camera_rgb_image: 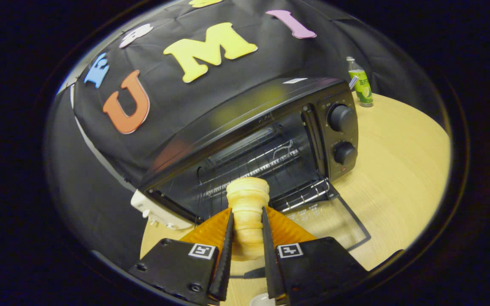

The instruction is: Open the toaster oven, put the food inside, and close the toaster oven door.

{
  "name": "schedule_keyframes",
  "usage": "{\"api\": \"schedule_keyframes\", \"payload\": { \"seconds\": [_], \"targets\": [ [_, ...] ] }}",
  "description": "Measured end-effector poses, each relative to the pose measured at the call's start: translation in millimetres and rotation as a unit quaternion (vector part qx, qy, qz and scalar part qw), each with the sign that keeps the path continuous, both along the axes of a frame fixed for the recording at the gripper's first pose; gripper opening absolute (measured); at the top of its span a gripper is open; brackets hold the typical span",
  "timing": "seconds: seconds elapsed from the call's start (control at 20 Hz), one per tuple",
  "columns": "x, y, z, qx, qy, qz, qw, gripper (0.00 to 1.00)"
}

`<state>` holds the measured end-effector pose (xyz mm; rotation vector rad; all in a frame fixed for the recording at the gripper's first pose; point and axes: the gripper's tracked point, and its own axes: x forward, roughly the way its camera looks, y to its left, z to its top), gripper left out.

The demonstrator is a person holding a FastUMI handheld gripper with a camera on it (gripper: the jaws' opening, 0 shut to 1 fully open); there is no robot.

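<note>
The tool (247, 225) pinches a pale, ridged, pastry-like food piece (247, 204) between both fingers, holding it level just before the black toaster oven (270, 127), whose glass door (330, 216) lies open on the wooden counter (398, 170), ready for sliding onto the wire rack (279, 170).

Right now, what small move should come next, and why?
Probably carry the food forward onto the rack. The tongs are shut on the food, the oven door lies open, and the food's tip sits just at the opening.
</note>
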<state>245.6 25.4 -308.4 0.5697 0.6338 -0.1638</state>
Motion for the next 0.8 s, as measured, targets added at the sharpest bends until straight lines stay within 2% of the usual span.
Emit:
{"api": "schedule_keyframes", "payload": {
  "seconds": [0.15,0.3,0.4,0.55,0.7,0.8],
  "targets": [
    [37.7,-15.1,-8.3,0.028,-0.009,-0.047,0.998,0.4],
    [65.7,-23.9,-19.8,0.022,-0.014,-0.058,0.998,0.4],
    [76.9,-20.2,-19.2,0.028,-0.029,-0.06,0.997,0.44],
    [80.7,-17.5,-18.0,0.009,-0.039,-0.059,0.997,0.55],
    [77.9,-16.7,-18.8,-0.013,-0.038,-0.05,0.998,0.62],
    [70.8,-10.5,-12.5,-0.012,-0.044,-0.041,0.998,0.76]
  ]
}}
